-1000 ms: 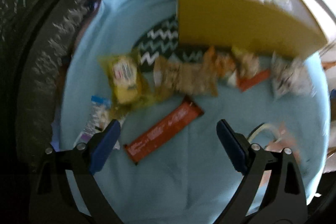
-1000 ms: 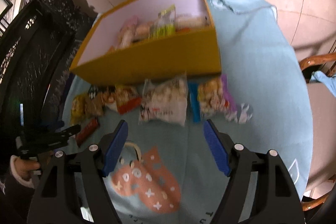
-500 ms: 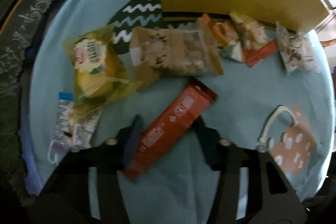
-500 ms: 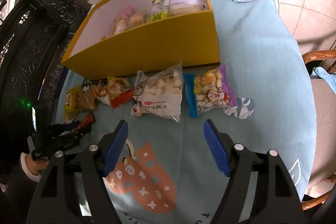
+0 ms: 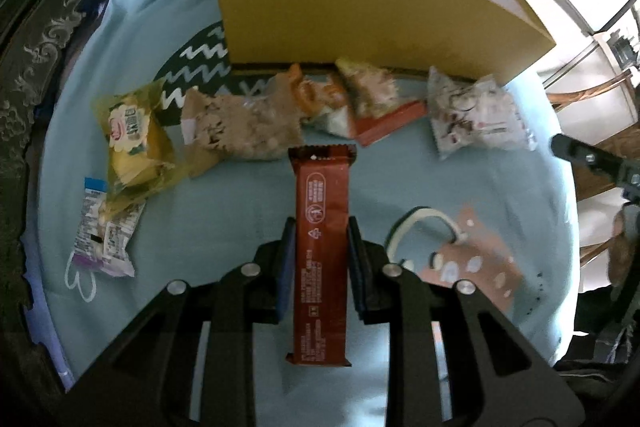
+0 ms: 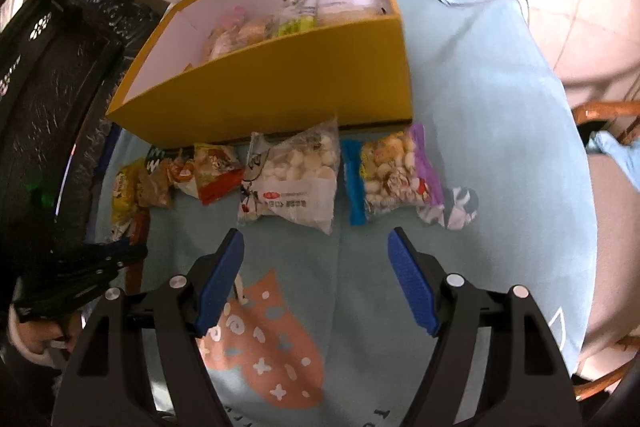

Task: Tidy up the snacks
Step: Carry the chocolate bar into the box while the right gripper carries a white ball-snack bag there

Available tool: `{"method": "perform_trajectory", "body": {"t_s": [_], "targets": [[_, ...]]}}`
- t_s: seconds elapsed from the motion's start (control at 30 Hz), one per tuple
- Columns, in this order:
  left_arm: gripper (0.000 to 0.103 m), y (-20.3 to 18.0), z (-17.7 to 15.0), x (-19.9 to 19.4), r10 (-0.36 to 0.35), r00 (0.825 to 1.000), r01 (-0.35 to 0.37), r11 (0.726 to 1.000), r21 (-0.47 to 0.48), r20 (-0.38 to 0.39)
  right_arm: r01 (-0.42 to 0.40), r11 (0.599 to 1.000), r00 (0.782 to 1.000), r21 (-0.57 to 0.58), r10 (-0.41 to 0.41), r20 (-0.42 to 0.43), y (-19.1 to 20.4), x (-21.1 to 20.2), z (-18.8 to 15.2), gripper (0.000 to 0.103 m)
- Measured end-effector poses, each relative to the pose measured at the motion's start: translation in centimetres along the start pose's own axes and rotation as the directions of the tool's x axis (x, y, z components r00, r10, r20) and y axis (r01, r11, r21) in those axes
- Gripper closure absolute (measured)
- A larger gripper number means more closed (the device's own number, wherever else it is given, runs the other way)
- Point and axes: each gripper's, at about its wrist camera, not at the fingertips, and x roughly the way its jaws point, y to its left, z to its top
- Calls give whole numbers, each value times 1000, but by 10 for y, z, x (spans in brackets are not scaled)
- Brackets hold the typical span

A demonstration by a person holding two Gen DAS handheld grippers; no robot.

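- The left gripper [image 5: 321,251] has just been closing its jaws and now clamps the brown snack bar [image 5: 321,223] from both sides.
- The bar points forward beyond the fingertips, toward the yellow box [image 5: 360,23].
- The right gripper [image 6: 316,283] is released, with nothing between its pads, over the blue cloth [image 6: 500,147].
- A white puff bag [image 6: 292,179] lies just ahead of it.
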Motion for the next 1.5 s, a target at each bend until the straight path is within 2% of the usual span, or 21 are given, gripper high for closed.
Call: {"method": "perform_trajectory", "body": {"t_s": [0.2,0.27,0.43,0.5,0.53,0.57,0.6,0.63,0.7,0.73,0.87,0.97,1.2,1.33,1.43,1.5], "targets": [[79,-3,0,-3,-14,1000,13,1000,-17,-10,80,990,997,-118,-80,2,30,33,14,28],[79,-1,-1,-3,-17,1000,17,999,-27,-10,129,981,992,-145,-129,13,37,47,21,28],[79,3,1,4,-17,1000,16,999,-47,-18,190,963,981,-193,-195,-5,52,82,31,27],[79,4,2,7,-19,1000,18,999,-49,-22,225,942,973,-251,-230,7,61,95,30,26],[79,4,1,9,-20,999,18,999,-51,-28,251,920,966,-300,-258,16,66,102,29,29],[79,4,1,10,-21,999,19,998,-52,-32,225,918,971,-326,-237,2,69,106,28,36],[79,3,2,12,-22,999,20,998,-53,-35,183,924,980,-335,-199,-13,70,106,28,47],[79,3,2,13,-25,999,23,998,-54,-40,182,923,979,-339,-201,-20,71,105,29,56],[79,1,3,14,-27,999,25,998,-51,-41,158,935,984,-318,-177,-33,68,97,31,66],[79,1,4,13,-31,999,29,998,-49,-38,135,943,988,-303,-153,-38,65,91,31,67],[79,-1,9,5,-40,999,40,999,-35,-14,41,978,999,-206,-46,-19,44,52,24,67],[79,-7,14,-6,-48,999,48,999,-19,10,-15,984,1000,-179,17,7,36,22,20,67],[79,-27,38,-54,-84,989,80,996,37,119,-53,982,985,-181,82,154,37,-54,25,67],[79,-35,79,-78,-100,978,93,995,48,183,-59,986,968,-159,96,232,35,-75,56,67],[79,-44,117,-82,-90,972,78,995,64,215,-45,989,959,-139,82,272,36,-77,83,67],[79,-47,144,-78,-78,973,66,996,63,216,-49,993,958,-107,77,275,35,-64,109,67]]}}
